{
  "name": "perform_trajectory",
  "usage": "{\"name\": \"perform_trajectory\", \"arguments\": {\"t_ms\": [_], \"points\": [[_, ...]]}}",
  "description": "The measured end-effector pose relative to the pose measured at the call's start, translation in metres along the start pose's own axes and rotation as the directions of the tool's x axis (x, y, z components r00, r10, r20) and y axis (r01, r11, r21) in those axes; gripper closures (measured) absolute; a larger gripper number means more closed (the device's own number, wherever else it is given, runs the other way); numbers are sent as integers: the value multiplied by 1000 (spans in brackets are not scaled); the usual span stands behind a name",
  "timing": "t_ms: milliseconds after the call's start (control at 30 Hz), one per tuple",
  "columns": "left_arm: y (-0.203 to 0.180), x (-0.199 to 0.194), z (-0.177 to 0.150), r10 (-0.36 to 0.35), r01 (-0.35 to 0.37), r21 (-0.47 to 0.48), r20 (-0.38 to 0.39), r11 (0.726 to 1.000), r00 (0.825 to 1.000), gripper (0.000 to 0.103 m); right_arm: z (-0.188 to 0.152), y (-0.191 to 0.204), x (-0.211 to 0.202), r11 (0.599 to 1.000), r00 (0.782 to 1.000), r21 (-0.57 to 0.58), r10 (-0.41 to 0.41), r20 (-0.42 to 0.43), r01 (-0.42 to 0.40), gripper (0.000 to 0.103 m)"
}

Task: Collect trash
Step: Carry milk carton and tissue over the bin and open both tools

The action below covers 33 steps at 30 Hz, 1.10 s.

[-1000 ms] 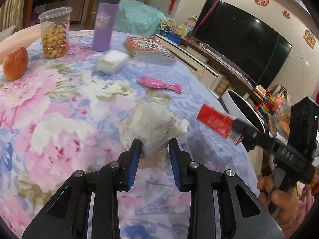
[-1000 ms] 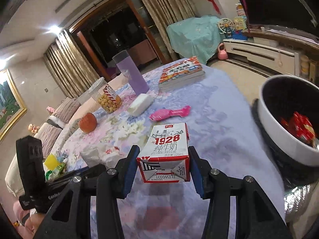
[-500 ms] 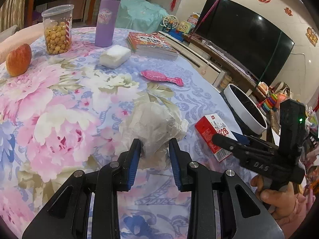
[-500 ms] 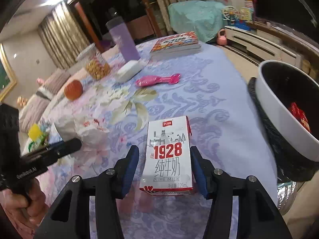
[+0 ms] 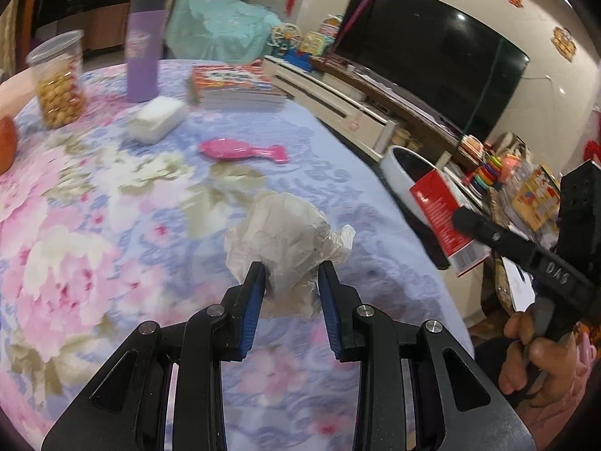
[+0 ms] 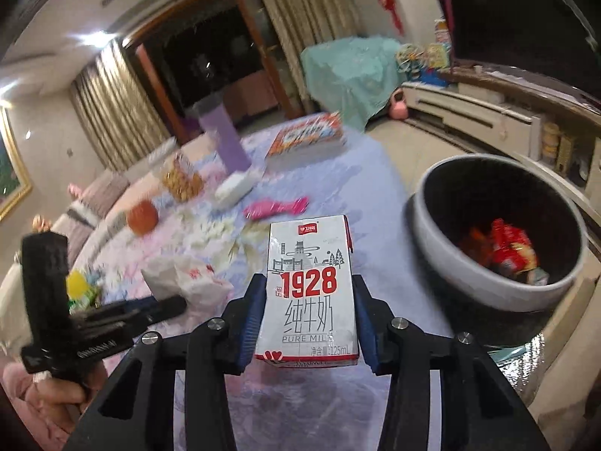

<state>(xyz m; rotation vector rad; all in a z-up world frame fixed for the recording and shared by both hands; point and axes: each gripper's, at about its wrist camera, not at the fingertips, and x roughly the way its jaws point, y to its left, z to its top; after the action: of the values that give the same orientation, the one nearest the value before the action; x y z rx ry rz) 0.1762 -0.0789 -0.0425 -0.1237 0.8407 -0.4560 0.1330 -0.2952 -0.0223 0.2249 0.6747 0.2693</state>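
A round table (image 5: 124,203) under a floral pink-and-blue cloth carries a clear plastic jar of yellow snacks (image 5: 58,82), a tall purple tumbler (image 5: 144,50), a white rectangular block (image 5: 157,122) and a stack of colourful books (image 5: 234,88) toward its far edge. A pink plastic brush (image 5: 244,150) lies nearer the middle, and a reddish apple (image 5: 6,144) lies at the left edge.

Upright milk carton (image 6: 308,297); crumpled white wrapper (image 5: 291,242).

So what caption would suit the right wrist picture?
Right gripper clamps a 1928 milk carton near the trash bin.
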Motion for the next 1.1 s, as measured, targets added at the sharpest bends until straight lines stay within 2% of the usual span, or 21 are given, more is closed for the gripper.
{"name": "perform_trajectory", "arguments": {"t_ms": [367, 700, 1100], "points": [[-78, 27, 28, -93, 94, 152, -16, 984, 996, 75, 12, -46, -47, 994, 993, 74, -88, 81, 82, 58], [-132, 50, 54, -111, 110, 249, -12, 962, 994, 75, 21, -91, -71, 983, 982, 131, -142, 128, 125, 58], [-167, 80, 75, -97, 99, 302, -21, 948, 995, 75, 31, -131, -76, 973, 975, 197, -150, 161, 117, 58]]}}
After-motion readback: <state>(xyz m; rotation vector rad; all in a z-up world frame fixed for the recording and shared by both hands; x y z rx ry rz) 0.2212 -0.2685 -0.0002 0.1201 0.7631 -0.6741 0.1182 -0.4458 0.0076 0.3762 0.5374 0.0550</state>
